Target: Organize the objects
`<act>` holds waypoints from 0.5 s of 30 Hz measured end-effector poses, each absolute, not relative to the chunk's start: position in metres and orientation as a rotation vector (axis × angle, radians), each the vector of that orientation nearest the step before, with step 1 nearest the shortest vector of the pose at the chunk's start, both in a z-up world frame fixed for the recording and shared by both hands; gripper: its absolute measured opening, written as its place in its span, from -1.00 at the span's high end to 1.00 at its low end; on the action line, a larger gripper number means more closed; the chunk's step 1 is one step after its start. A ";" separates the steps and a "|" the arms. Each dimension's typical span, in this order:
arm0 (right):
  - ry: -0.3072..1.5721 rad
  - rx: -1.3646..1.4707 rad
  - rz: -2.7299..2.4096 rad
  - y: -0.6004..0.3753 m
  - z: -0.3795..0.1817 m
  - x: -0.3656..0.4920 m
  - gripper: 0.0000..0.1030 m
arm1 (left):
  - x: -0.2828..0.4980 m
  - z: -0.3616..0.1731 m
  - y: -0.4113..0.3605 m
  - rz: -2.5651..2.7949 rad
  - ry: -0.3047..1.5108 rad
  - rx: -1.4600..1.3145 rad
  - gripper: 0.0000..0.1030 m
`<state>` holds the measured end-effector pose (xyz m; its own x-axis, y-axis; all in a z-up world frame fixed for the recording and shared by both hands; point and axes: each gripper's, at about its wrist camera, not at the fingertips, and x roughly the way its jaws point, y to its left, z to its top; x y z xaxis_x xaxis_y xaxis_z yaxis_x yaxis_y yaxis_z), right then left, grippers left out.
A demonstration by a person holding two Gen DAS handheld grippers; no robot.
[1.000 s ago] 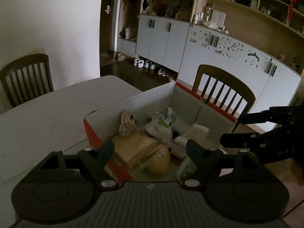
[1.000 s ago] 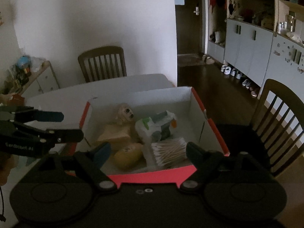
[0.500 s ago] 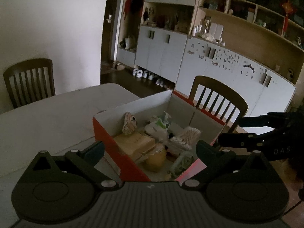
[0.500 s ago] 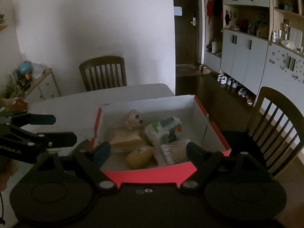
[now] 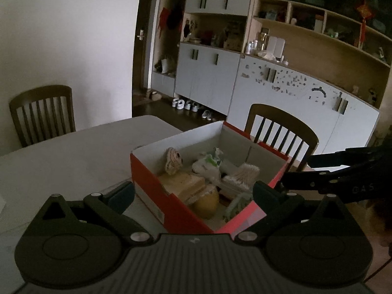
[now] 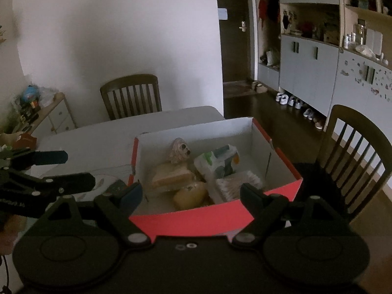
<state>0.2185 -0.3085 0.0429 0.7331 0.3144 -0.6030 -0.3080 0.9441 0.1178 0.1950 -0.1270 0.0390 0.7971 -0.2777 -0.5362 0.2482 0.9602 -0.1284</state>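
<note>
A red cardboard box (image 5: 156,191) (image 6: 196,220) with a white inside sits at the table's corner. It holds a shell (image 6: 180,150), a tan block (image 6: 171,176), a yellow round thing (image 6: 189,194), a tissue pack (image 6: 218,161) and a bundle of cotton swabs (image 6: 237,182). My left gripper (image 5: 193,191) is open and empty, above and before the box's near corner. My right gripper (image 6: 191,191) is open and empty, above the box's near wall. Each gripper shows in the other's view, the right (image 5: 343,174) and the left (image 6: 44,171).
The white table (image 5: 61,154) stretches left of the box. Wooden chairs stand at the far end (image 6: 131,95) and at the right side (image 6: 355,147). Grey cabinets and shelves (image 5: 281,88) line the far wall. A low cupboard with clutter (image 6: 39,107) stands at left.
Both grippers have drawn back and risen from the box, so it looks smaller and farther. Both stay open and empty. The box's contents have not moved.
</note>
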 end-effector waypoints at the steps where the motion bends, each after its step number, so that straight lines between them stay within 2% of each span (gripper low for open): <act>1: 0.666 0.011 0.339 -0.308 0.043 0.218 -0.68 | 0.194 0.039 -0.127 -0.285 0.583 -0.047 -1.00; 15: 0.685 0.045 0.302 -0.305 0.036 0.210 -0.68 | 0.184 0.033 -0.134 -0.350 0.595 -0.008 -1.00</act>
<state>0.2100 -0.3050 0.0360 0.7325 0.2890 -0.6164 -0.2596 0.9556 0.1396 0.1844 -0.1336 0.0330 0.7710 -0.3246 -0.5479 0.3203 0.9413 -0.1070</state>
